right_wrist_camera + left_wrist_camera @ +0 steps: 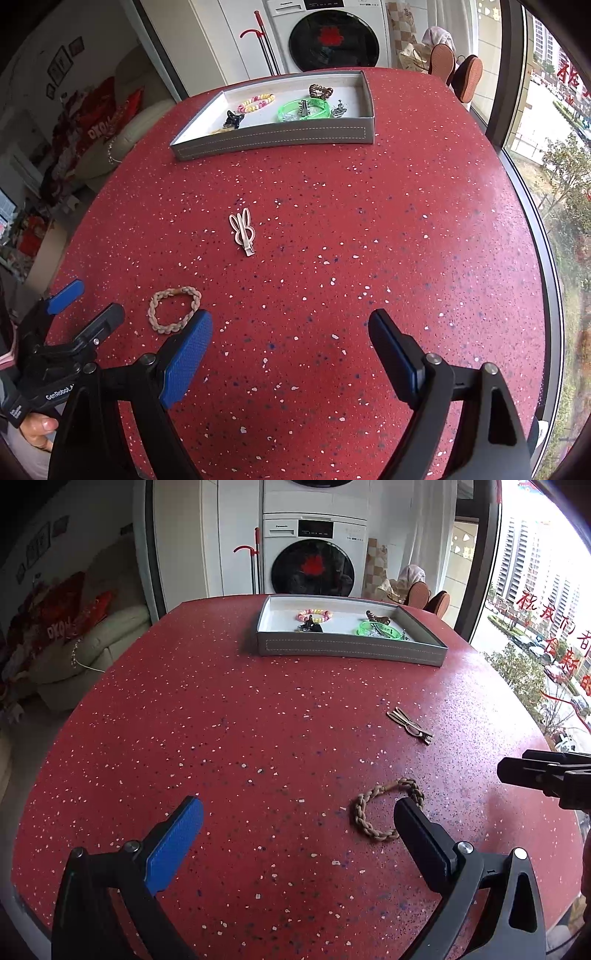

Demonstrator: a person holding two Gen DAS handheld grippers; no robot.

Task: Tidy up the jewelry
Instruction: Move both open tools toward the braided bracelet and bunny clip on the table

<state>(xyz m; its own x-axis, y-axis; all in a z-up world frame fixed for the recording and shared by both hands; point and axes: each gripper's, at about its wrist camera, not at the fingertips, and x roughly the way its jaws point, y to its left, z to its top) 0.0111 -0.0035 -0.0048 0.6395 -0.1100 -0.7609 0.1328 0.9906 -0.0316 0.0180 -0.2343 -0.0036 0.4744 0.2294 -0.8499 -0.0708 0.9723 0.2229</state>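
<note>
Trouble ahead, maybe: left tongs (pixel 297 812) spread wide, empty, one finger just beside the braided hair tie (pixel 384 808) on the red desk (pixel 258 720); that flat beige loop could skid away. Right tongs (pixel 290 330) gape too, bunny hair clip (pixel 242 231) beyond, tray (pixel 273 138) far off.

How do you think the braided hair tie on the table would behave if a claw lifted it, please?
The braided hair tie looks like soft cord, so it would probably sag from a single pinch. It seems thin and light. Lying flat on the table, it should slide rather than roll.
</note>
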